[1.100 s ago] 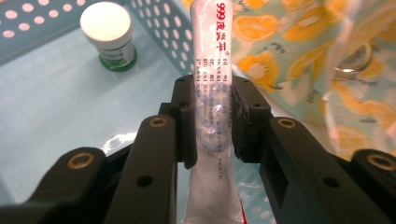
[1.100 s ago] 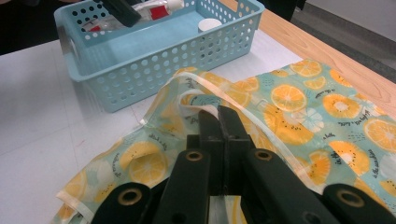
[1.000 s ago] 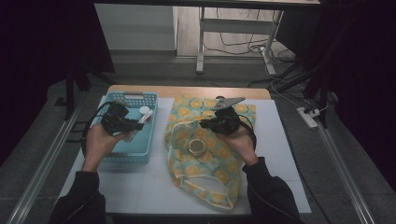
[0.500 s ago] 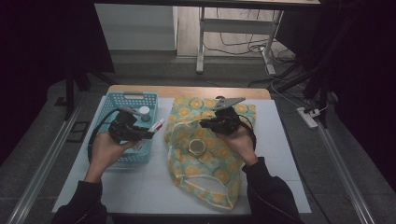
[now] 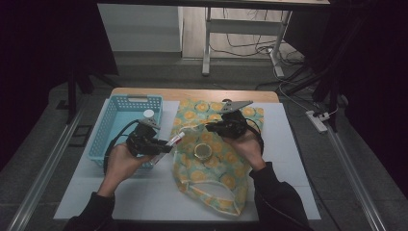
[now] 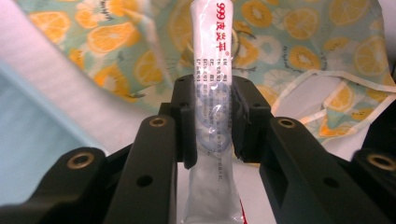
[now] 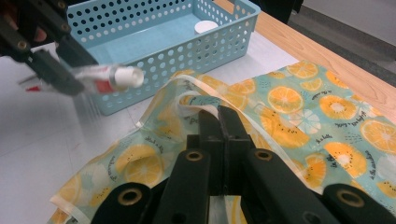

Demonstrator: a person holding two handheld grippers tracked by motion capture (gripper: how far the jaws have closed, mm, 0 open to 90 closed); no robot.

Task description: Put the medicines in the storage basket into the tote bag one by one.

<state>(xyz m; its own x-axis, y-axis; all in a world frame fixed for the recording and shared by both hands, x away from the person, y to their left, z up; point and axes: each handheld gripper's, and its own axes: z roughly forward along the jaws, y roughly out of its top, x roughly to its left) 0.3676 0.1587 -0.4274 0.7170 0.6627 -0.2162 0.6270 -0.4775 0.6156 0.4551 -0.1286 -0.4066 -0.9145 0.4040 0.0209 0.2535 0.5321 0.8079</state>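
Left gripper view: your left gripper [image 6: 209, 122] pinches the tube [image 6: 211, 93]; right gripper [image 7: 218, 122] clamps the bag's [image 7: 299, 116] rim—lift wider, aim cap-first.

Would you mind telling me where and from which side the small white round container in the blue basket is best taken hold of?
Grip the white round container across its curved sides, coming straight down from above. It lies flat in the far corner of the blue basket, close to two walls, so a sideways approach looks blocked; only the top is open. The left tongs are holding a tube.
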